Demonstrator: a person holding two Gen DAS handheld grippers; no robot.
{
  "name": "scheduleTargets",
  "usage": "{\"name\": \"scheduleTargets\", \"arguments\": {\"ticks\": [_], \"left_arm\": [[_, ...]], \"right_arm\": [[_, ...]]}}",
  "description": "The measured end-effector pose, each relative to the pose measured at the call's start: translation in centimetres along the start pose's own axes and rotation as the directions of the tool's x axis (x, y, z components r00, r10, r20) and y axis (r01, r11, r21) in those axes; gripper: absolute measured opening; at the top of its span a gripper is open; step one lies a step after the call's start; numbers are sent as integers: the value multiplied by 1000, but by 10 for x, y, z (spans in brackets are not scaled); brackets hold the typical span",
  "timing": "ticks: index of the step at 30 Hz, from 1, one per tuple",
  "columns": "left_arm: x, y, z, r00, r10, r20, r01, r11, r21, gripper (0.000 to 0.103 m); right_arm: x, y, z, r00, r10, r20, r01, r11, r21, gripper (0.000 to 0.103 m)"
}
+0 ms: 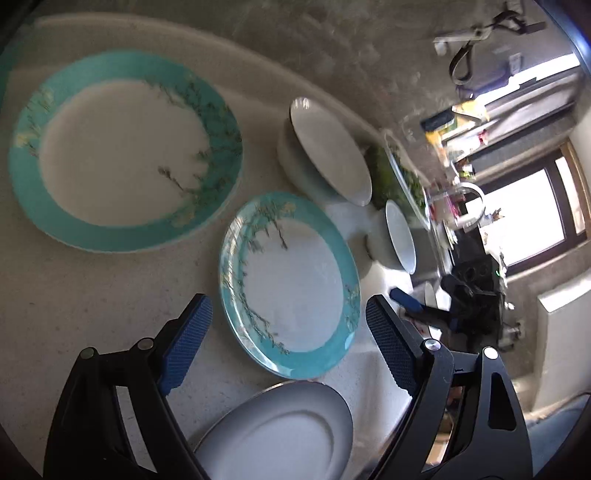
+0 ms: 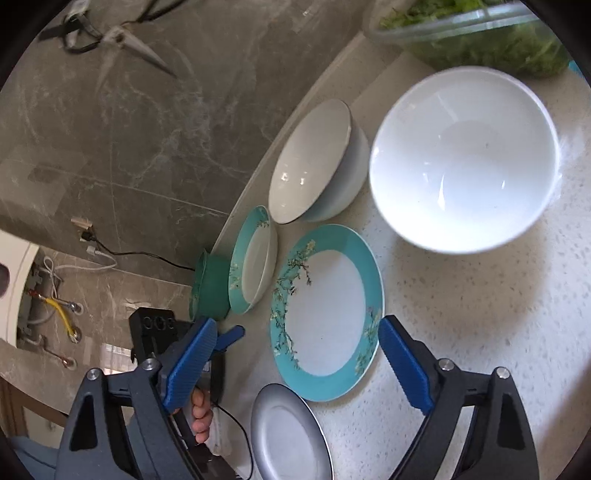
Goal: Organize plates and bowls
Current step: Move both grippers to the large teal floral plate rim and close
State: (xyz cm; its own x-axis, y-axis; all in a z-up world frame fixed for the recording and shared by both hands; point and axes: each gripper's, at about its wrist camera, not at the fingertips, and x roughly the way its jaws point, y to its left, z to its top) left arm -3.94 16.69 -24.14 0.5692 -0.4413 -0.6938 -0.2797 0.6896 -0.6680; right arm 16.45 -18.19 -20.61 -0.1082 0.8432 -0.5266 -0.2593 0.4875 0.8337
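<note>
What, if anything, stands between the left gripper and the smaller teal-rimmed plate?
Nothing visible does. The left gripper is open with the smaller teal-rimmed floral plate directly ahead on the speckled countertop; the plain grey plate lies beneath the gripper, not between.

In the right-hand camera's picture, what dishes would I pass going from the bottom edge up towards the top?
Small grey plate → teal-rimmed plate → big white bowl → clear container of greens.
</note>
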Motion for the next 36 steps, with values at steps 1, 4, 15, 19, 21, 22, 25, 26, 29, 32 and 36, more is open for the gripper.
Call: {"name": "scheduleTargets", "arguments": {"ticks": [1,4,15,19,21,22,25,26,29,32,36], "left_arm": [[3,0,1,1000,16,-13,-16,1000,8,85],[17,2,2,998,26,-63,-25,1000,18,85],[37,20,6,995,49,-86,-48,999,13,85],[44,21,7,993,41,-106,-40,999,9,83],[48,21,12,994,33,-107,-32,999,11,83],[48,20,12,994,31,-107,-30,999,9,83],[52,19,16,993,16,-119,-15,1000,9,80],[55,18,17,992,8,-126,-7,1000,11,74],[64,14,21,990,-5,-143,7,1000,14,63],[66,16,23,990,-22,-141,20,1000,-10,62],[63,19,24,990,-35,-135,30,999,-37,62]], "right_arm": [[4,-3,2,1000,-26,-14,26,1000,-1,89],[10,-10,3,998,-29,-54,29,1000,0,82],[30,-33,4,993,-36,-109,42,997,58,76],[33,-40,5,994,-22,-106,31,996,83,70],[34,-41,7,995,-14,-102,23,996,86,70],[35,-40,8,994,-14,-104,23,996,83,70],[37,-40,9,994,-11,-109,20,997,80,70],[38,-39,9,994,-11,-110,20,997,79,69],[40,-39,9,993,-18,-121,27,997,74,62],[42,-43,9,991,-28,-129,40,995,91,52],[43,-43,8,991,-31,-131,43,995,90,53]]}}
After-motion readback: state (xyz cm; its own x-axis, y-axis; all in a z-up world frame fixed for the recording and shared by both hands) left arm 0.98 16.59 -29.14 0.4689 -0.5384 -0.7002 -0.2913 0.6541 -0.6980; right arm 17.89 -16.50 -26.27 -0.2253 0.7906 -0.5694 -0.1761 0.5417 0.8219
